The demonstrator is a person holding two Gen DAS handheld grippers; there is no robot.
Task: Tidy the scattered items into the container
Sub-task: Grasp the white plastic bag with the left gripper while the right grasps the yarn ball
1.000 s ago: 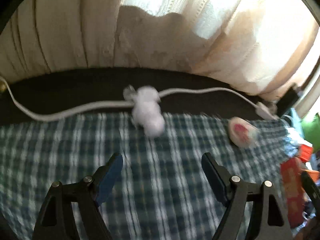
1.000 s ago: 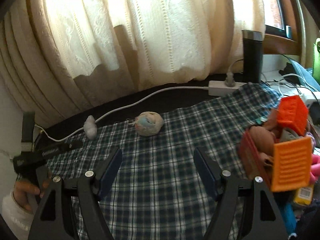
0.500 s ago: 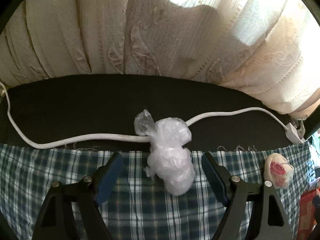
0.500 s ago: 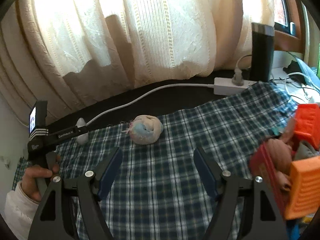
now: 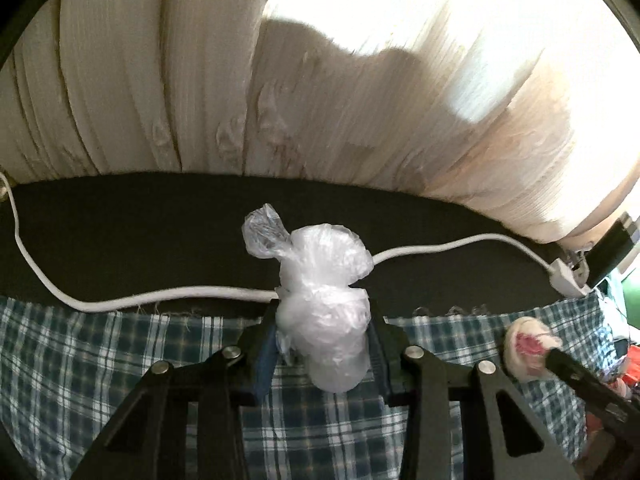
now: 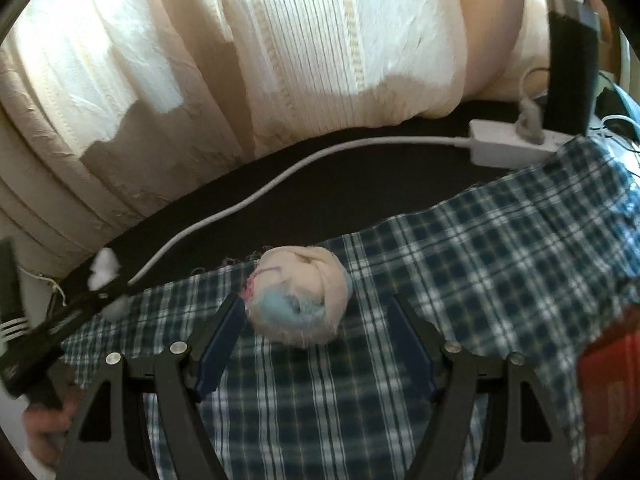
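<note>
Our left gripper (image 5: 322, 330) jaws just closed on the knotted plastic bag (image 5: 320, 300), hiding its sides; our right gripper (image 6: 316, 330) jaws gape around the blurred rolled sock ball (image 6: 298, 296).

A blue-and-white plaid cloth (image 6: 460, 280) covers the near surface, its frayed far edge meeting a dark strip. Along that strip a white cable (image 5: 168, 294) snakes right to a power strip (image 6: 516, 146), with a tall black cylinder (image 6: 570, 60) just behind it. Cream curtains (image 6: 320, 48) hang across the far side.

L gripper (image 5: 322, 334) jaws just closed on plastic bag bundle (image 5: 324, 300) by white cable (image 5: 160, 295)
</note>
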